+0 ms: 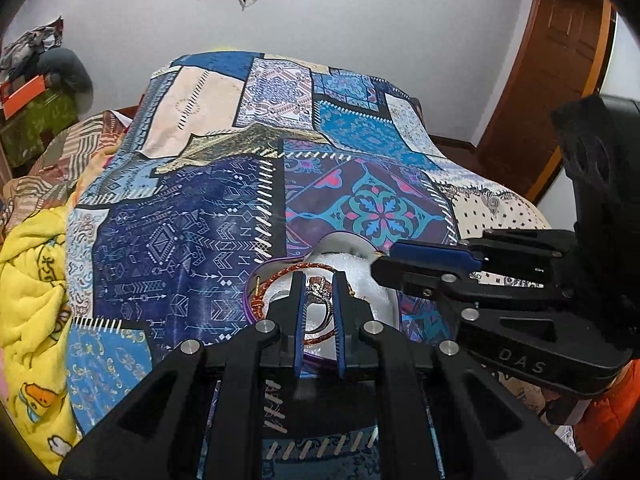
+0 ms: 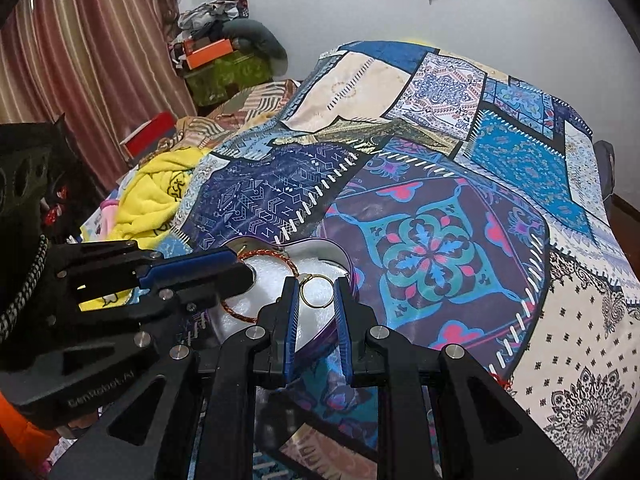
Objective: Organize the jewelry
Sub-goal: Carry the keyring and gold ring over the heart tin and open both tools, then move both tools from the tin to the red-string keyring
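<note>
A heart-shaped purple box (image 1: pixel 251 307) with white foam lining sits on the patchwork bedspread; it also shows in the right wrist view (image 2: pixel 320 245). An orange braided bracelet (image 1: pixel 294 269) lies in it, also in the right wrist view (image 2: pixel 280 255). My left gripper (image 1: pixel 320 280) is shut on a silver ring (image 1: pixel 320 300) over the box. My right gripper (image 2: pixel 317 282) is shut on a thin gold hoop (image 2: pixel 316 292) over the box's right part. In the left wrist view the right gripper (image 1: pixel 384 258) reaches in from the right.
The patchwork bedspread (image 1: pixel 224 216) covers the bed. A yellow blanket (image 1: pixel 28 280) lies bunched at the left. Boxes and clothes (image 2: pixel 212 52) are piled by the curtain. A wooden door (image 1: pixel 552 80) is at the right.
</note>
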`<state>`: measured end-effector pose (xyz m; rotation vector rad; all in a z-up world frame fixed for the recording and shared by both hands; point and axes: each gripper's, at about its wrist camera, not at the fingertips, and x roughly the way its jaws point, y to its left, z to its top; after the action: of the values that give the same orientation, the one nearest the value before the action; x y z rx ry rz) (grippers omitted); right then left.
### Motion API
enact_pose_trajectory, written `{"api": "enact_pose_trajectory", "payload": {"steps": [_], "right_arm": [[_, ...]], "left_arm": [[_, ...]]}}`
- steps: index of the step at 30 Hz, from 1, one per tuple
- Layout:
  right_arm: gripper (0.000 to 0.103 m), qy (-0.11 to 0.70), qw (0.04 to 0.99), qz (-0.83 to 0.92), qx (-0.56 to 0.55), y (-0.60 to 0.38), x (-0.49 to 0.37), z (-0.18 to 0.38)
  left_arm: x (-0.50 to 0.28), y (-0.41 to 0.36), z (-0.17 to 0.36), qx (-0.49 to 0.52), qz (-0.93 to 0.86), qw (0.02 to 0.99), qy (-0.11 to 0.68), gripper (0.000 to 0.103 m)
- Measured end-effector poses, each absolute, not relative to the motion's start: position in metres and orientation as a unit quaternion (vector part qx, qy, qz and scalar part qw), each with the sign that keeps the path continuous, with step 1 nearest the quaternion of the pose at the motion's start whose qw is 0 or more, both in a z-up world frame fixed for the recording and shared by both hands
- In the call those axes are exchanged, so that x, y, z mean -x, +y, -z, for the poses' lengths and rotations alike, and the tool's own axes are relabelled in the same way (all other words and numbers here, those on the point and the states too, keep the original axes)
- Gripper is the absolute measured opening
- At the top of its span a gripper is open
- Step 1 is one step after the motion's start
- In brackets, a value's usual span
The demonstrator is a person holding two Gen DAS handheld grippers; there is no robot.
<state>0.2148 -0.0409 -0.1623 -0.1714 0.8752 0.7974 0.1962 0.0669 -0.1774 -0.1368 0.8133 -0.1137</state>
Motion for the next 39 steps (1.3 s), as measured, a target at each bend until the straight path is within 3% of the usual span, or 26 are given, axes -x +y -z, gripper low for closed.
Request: {"api": "enact_pose_trajectory", "payload": {"steps": [16,20,27,39], "right_arm": [[0.016,0.410,0.826,-0.373,0.107,-0.031,-0.216,0.168],[0.016,0.409,0.827,-0.370,0.111,-0.031,-0.216,0.167],[0.023,0.407,0.831,-0.363,0.112,-0.036,-0.212,0.163],[0.023,0.386,0.846,-0.351,0.108,-0.062,-0.196,0.141]], "left_arm": [[-0.198,0.083,0.179,0.095,0.059,0.909,0.401,0.011],[-0.194,0.087,0.176,0.100,0.046,0.911,0.398,0.024],[-0.185,0.090,0.168,0.097,0.034,0.914,0.393,0.026],[-0.172,0.070,0.142,0.068,0.024,0.923,0.378,0.030]]}}
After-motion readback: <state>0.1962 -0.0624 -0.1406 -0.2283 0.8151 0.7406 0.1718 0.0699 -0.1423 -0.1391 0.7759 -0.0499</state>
